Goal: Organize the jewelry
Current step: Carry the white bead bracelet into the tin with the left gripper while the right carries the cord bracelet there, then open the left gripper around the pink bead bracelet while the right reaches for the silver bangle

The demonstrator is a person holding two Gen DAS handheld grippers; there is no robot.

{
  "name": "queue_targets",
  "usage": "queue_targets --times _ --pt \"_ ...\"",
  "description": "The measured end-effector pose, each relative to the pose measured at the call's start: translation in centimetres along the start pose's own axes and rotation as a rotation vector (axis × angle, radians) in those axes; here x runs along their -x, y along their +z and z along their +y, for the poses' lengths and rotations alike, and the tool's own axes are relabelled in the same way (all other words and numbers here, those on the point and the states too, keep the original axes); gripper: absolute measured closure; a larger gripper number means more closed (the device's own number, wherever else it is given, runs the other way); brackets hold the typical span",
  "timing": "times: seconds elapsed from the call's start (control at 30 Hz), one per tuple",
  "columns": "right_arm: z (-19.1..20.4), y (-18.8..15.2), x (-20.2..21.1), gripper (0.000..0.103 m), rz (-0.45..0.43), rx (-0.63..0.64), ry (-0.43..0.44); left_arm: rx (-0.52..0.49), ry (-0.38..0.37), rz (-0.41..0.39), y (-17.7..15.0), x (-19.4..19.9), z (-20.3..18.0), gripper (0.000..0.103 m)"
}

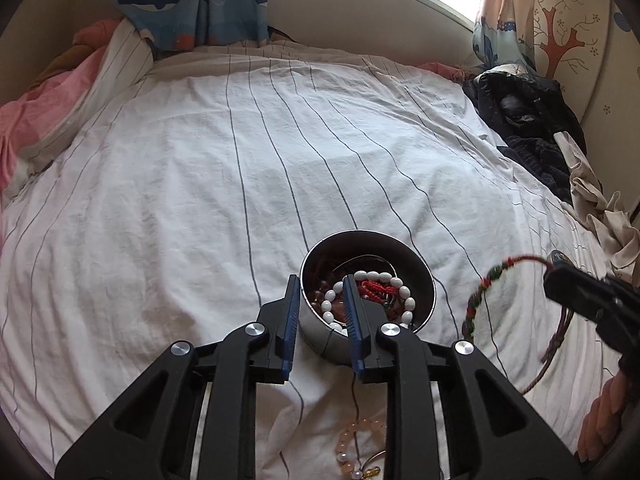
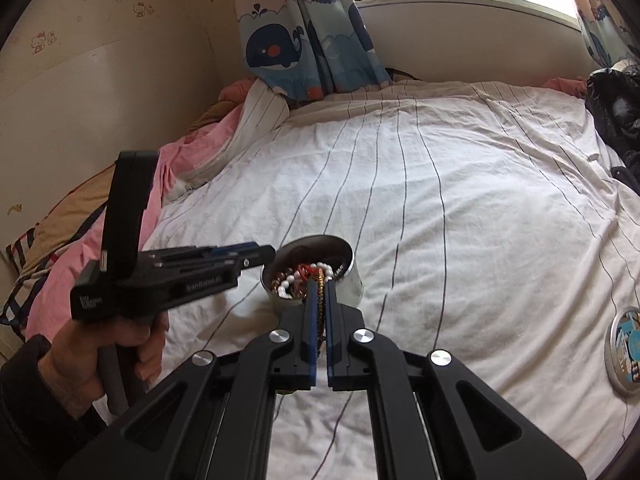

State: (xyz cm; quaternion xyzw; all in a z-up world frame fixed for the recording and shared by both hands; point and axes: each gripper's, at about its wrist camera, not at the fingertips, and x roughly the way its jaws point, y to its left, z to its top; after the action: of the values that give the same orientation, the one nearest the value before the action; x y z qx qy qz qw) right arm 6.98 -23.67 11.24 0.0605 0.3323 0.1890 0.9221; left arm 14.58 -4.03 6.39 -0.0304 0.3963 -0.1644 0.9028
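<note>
**A:** Left side first. What was the left gripper doing?

**B:** Left gripper point(image 1: 320, 280), gripped in the person's hand point(image 2: 120, 344), pointed down at the tin point(image 1: 320, 338). Jaws narrowly apart: one finger outside the tin's near-left wall, the other inside. Pads not pressing, nothing gripped. Judgement: placed there either to steady the tin or to pick from it. Could not tell which.

**A:** Tin contents?

**B:** One tin, on the near middle of the sheet point(image 1: 200, 200). Inside were one string of white beads point(image 1: 404, 291) and one red cord point(image 1: 376, 288). Brown pieces lay underneath, not countable.

**A:** And to the right of it?

**B:** Right gripper point(image 2: 321, 285) clamped tight on one braid point(image 1: 478, 300), red and green. Its loop hung free, just right of the tin and above the sheet. A darker cord hung with it; could not tell whether it was a separate piece. Judgement: pinched at one spot so the loop dangled and could be lowered into the tin. Not yet dropped.

**A:** Anything left over?

**B:** One string of pink beads point(image 1: 360, 436) on the sheet, nearer than the tin, below the left gripper. One lid point(image 2: 626, 348) at far right, picture side up, well apart from the tin. Judgement: set aside so the tin was open for loading. Grippers: two.
</note>
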Motion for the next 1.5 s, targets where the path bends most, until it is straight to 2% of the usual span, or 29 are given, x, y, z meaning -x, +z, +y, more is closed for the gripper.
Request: queue_targets --times 0.13,0.2,0.3,0.33,0.5,0.57,0.63,0.7,0.73,0.8,0.9,1.03,1.13,1.2,1.3,1.4,1.43,1.5 --pt "0.4 2.5 -1.6 0.099 -0.05 -0.041 0.06 0.016 0.018 -0.026 -0.5 2.3 1.1 0.08" --pt "0.0 3.0 -3.3 0.099 -0.052 -0.067 0.062 0.015 0.021 -0.032 -1.3 3.6 1.5 0.079" --pt "-1.2 1.9 -7.8 0.097 0.087 -0.099 0.027 -0.005 0.021 -0.021 -3.1 5.0 1.4 0.078" --pt "-1.8 1.0 -8.4 0.09 0.115 -0.115 0.01 -0.019 0.021 -0.015 -3.8 5.3 1.3 0.078" --pt "-2.8 -3.3 -4.9 0.081 0.107 -0.147 -0.02 -0.097 0.009 0.044 -7.3 5.9 -0.1 0.078" --pt "-2.8 -5.5 -3.3 0.078 0.123 -0.157 -0.018 -0.109 0.002 0.063 -8.3 5.9 -0.6 0.078" --pt "-2.6 -7.8 -2.2 0.069 0.149 -0.162 -0.014 -0.124 -0.006 0.08 -9.1 5.8 -1.1 0.078" --pt "-2.6 -9.7 -1.9 0.063 0.179 -0.178 -0.018 -0.139 -0.019 0.084 -9.6 5.5 -1.7 0.078" --pt "-2.6 -10.5 -2.0 0.063 0.197 -0.19 -0.02 -0.141 -0.026 0.088 -9.6 5.2 -2.0 0.078" --pt "-2.2 -11.1 -1.7 0.063 0.194 -0.19 -0.02 -0.135 -0.043 0.097 -9.8 4.6 -2.2 0.078" --pt "-0.7 -10.9 -1.1 0.063 0.17 -0.145 0.027 -0.13 -0.038 0.11 -9.8 3.6 -2.3 0.078" --pt "2.0 -10.9 -2.1 0.063 0.211 -0.058 0.063 -0.106 -0.022 0.115 -9.4 2.8 -1.8 0.078" --pt "4.1 -11.1 -4.0 0.058 0.285 0.042 0.02 -0.1 -0.003 0.128 -9.4 2.4 -1.4 0.078" --pt "4.9 -11.2 -4.8 0.058 0.326 0.129 -0.058 -0.103 0.008 0.146 -9.5 2.0 -1.2 0.078" --pt "4.3 -10.8 -4.2 0.058 0.319 0.205 -0.213 -0.126 0.021 0.167 -9.7 1.7 -1.5 0.075" --pt "1.5 -10.5 -2.6 0.058 0.302 0.179 -0.326 -0.171 0.048 0.169 -10.0 1.8 -2.2 0.072" --pt "0.5 -10.4 -2.1 0.058 0.298 0.16 -0.335 -0.189 0.056 0.161 -10.0 2.1 -2.5 0.072" --pt "-1.0 -10.4 -0.9 0.058 0.266 0.091 -0.287 -0.227 0.045 0.134 -10.0 2.5 -3.3 0.07"
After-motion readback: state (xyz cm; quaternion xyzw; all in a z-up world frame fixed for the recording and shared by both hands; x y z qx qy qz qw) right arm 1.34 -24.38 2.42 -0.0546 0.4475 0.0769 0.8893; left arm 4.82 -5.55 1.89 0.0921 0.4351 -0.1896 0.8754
